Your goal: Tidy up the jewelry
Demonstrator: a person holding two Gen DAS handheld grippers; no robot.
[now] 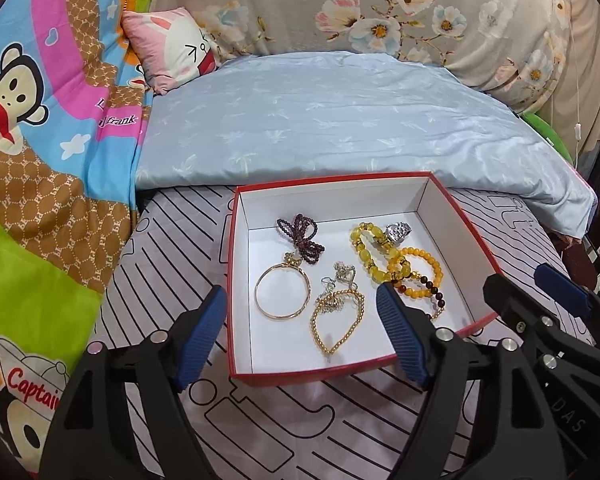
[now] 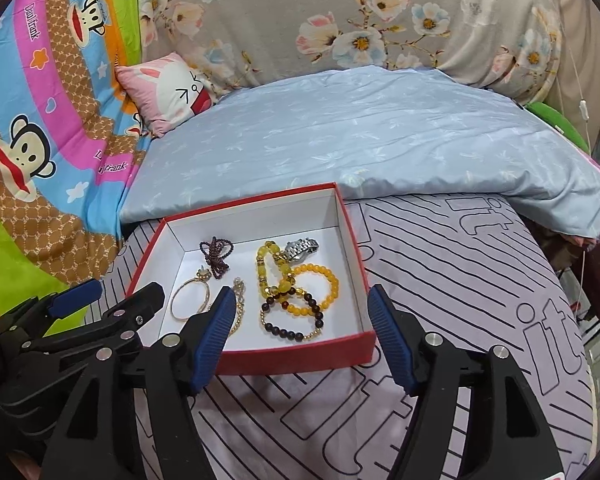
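A red box with a white inside [image 1: 236,280] [image 2: 300,354] sits on the striped bed sheet. It holds a dark purple bead string [image 1: 300,236] [image 2: 216,256], a gold bangle [image 1: 282,290] [image 2: 190,296], a gold bead chain [image 1: 336,320], silver earrings [image 1: 342,276], yellow bead bracelets [image 1: 380,256] [image 2: 284,272], a dark bead bracelet [image 2: 292,320] and a silver watch [image 1: 398,232] [image 2: 302,248]. My left gripper [image 1: 304,336] is open and empty over the box's near edge. My right gripper [image 2: 300,336] is open and empty at the box's near right side.
A light blue pillow [image 1: 320,120] [image 2: 380,140] lies just behind the box. A cartoon quilt [image 1: 40,140] lies at the left, with a small pink cushion [image 1: 172,48] and a floral quilt [image 1: 380,8] behind. The bed edge is at the right [image 2: 572,272].
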